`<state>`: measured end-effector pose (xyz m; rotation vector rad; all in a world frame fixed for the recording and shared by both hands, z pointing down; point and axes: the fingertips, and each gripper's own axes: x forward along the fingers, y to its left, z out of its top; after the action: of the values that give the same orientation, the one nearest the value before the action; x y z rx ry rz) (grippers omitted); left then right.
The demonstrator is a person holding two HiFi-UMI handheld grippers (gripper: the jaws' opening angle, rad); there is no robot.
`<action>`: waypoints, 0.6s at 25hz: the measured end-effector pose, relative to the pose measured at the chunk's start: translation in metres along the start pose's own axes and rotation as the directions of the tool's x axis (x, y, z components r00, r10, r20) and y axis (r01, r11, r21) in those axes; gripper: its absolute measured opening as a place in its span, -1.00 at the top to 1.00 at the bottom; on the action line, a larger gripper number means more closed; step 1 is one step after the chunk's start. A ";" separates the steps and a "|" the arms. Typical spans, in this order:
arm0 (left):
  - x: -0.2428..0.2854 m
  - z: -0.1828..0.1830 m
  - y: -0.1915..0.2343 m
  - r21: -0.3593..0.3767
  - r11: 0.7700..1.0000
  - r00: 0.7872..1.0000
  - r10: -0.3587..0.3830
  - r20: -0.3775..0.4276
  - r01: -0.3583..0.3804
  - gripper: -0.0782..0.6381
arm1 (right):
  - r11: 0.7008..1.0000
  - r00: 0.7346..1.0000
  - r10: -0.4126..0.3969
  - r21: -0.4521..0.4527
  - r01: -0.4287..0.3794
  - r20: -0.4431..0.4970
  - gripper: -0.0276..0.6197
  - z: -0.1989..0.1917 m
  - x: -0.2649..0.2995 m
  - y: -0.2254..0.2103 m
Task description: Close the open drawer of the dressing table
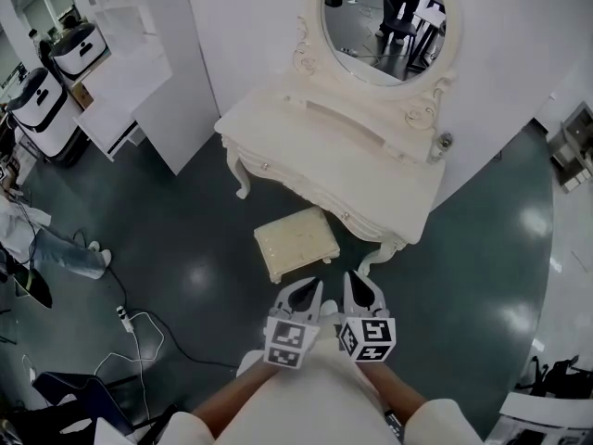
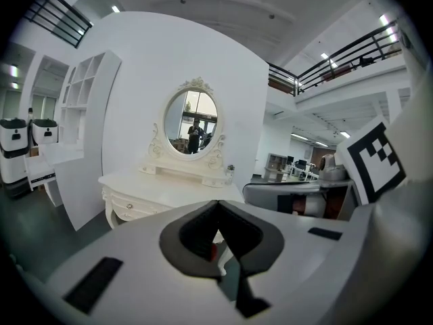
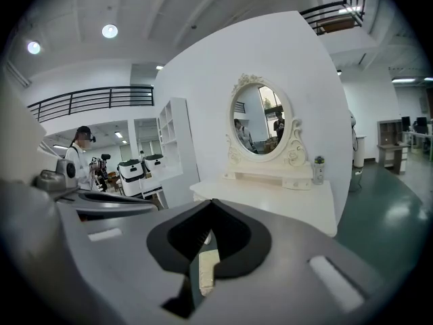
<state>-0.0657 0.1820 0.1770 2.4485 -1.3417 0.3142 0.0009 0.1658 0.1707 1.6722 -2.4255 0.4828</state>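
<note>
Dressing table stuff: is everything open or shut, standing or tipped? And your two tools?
Dressing table: standing against the wall.
Drawers: the front ones look pushed in; none sticks out.
Mirror: upright on the table.
Bottle: upright on the tabletop, cap on.
Stool: standing on the floor before the table.
Left tool: shut, empty.
Right tool: shut, empty.

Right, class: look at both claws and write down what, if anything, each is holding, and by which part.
Nothing is held. The left claw and the right claw are both shut on empty air, short of the dressing table.
</note>
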 end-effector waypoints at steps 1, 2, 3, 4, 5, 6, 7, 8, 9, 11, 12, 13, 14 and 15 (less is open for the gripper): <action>0.000 0.000 0.000 0.001 1.000 1.000 -0.001 -0.001 0.001 0.76 | 1.000 1.000 0.000 0.003 0.000 -0.002 0.91 0.000 0.000 0.001; -0.001 0.001 0.001 0.002 1.000 1.000 -0.002 -0.001 0.002 0.76 | 1.000 1.000 -0.001 0.004 0.001 -0.004 0.91 0.000 -0.001 0.001; -0.002 0.001 0.002 0.003 1.000 1.000 -0.002 -0.002 0.002 0.76 | 1.000 1.000 -0.001 0.004 0.001 -0.005 0.91 0.000 -0.001 0.002; -0.002 0.001 0.002 0.004 1.000 1.000 -0.002 -0.002 0.002 0.76 | 1.000 1.000 -0.002 0.003 0.002 -0.006 0.91 0.000 0.000 0.003; -0.002 0.001 0.003 0.004 1.000 1.000 -0.002 -0.004 0.002 0.76 | 1.000 1.000 -0.002 0.004 0.002 -0.007 0.91 0.000 0.000 0.003; -0.001 0.001 0.003 0.003 1.000 1.000 -0.002 -0.004 0.002 0.76 | 1.000 1.000 -0.001 0.005 0.001 -0.008 0.91 0.000 0.001 0.003; -0.001 0.001 0.003 0.002 1.000 1.000 -0.003 -0.005 0.003 0.76 | 1.000 1.000 0.002 0.006 -0.001 -0.009 0.91 0.001 0.002 0.002; 0.000 0.002 0.002 0.002 1.000 1.000 -0.003 -0.005 0.003 0.76 | 1.000 1.000 0.004 0.009 -0.004 -0.011 0.91 0.001 0.002 0.002; 0.000 0.002 0.002 0.003 1.000 1.000 -0.003 -0.005 0.003 0.76 | 1.000 1.000 0.006 0.011 -0.006 -0.012 0.91 0.001 0.003 0.003; 0.000 0.002 0.003 0.004 1.000 1.000 -0.004 -0.005 0.004 0.76 | 1.000 1.000 0.007 0.014 -0.007 -0.015 0.91 0.000 0.003 0.004; -0.001 0.001 0.004 0.002 1.000 1.000 -0.004 -0.005 0.004 0.76 | 1.000 1.000 0.007 0.014 -0.007 -0.016 0.91 0.000 0.004 0.005; -0.002 0.001 0.005 0.000 1.000 1.000 -0.004 -0.004 0.004 0.76 | 1.000 1.000 0.007 0.014 -0.006 -0.017 0.91 -0.001 0.004 0.006; -0.002 0.001 0.006 -0.003 1.000 1.000 -0.004 -0.004 0.004 0.76 | 1.000 1.000 0.006 0.014 -0.005 -0.019 0.91 -0.001 0.004 0.006; -0.003 0.000 0.007 -0.005 1.000 1.000 -0.004 -0.004 0.004 0.76 | 1.000 1.000 0.004 0.015 -0.004 -0.021 0.91 -0.002 0.005 0.007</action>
<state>-0.0732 0.1809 0.1767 2.4450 -1.3341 0.3145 -0.0073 0.1646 0.1724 1.6600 -2.4170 0.5177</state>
